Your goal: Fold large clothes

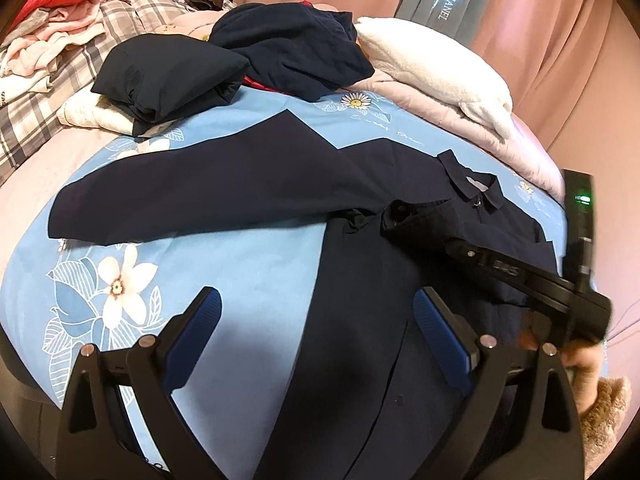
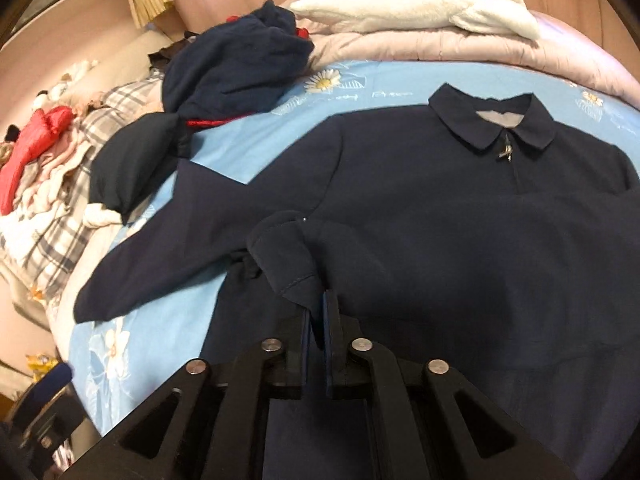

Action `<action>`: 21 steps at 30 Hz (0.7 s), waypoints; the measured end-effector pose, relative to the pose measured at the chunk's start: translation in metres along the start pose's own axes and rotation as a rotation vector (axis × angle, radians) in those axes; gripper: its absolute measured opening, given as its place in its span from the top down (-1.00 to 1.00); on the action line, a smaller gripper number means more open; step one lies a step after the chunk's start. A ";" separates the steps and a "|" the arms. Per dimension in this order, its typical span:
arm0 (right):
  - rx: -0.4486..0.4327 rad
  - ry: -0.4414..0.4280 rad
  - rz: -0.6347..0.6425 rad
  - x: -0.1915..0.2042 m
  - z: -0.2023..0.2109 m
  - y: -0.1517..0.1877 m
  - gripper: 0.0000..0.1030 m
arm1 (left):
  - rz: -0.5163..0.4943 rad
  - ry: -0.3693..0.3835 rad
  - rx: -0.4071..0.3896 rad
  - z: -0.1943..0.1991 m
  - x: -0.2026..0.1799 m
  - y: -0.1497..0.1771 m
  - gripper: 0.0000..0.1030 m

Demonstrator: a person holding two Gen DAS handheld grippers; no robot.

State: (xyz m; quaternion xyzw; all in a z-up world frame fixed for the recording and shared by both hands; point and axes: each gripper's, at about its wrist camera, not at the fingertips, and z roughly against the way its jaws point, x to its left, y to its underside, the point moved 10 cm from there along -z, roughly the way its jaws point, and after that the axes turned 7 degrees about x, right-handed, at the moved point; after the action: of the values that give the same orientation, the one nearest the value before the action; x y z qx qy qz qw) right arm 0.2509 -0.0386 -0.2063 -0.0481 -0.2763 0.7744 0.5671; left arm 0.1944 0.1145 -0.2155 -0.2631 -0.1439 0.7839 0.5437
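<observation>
A navy collared jacket lies front up on the blue floral sheet, its collar toward the far side. One sleeve stretches out flat to the left. The other sleeve is folded across the chest, and my right gripper is shut on its cuff, with the cloth pinched in a narrow gap between the pads. In the left wrist view the right gripper reaches in from the right with the cuff draped over its tip. My left gripper hangs open above the jacket's lower body, holding nothing.
A heap of dark clothes and a folded dark garment lie beyond the jacket. A white fleece blanket rests on pink bedding at the far right. Plaid bedding with loose clothes sits at the left. A person's hand holds the right gripper.
</observation>
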 end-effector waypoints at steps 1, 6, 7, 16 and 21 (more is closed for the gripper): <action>-0.005 -0.010 -0.001 -0.003 0.003 -0.001 0.55 | 0.000 0.005 0.002 -0.001 -0.001 -0.001 -0.89; -0.117 -0.061 -0.039 -0.021 0.059 0.001 0.01 | -0.015 0.039 0.011 -0.008 -0.016 -0.010 -0.90; -0.125 -0.055 -0.051 -0.027 0.064 0.001 0.01 | -0.021 0.049 0.015 -0.012 -0.020 -0.012 -0.90; -0.219 0.144 -0.232 -0.139 0.112 0.023 0.01 | -0.045 0.201 0.139 -0.082 -0.073 -0.028 -0.87; -0.229 0.237 -0.326 -0.190 0.122 0.039 0.01 | -0.014 0.287 0.235 -0.122 -0.092 -0.018 -0.62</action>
State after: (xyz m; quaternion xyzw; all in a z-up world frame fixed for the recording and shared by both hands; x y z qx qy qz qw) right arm 0.2369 -0.2641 -0.1680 -0.1573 -0.2981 0.6250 0.7041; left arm 0.3027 0.0286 -0.2825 -0.3060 0.0261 0.7460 0.5910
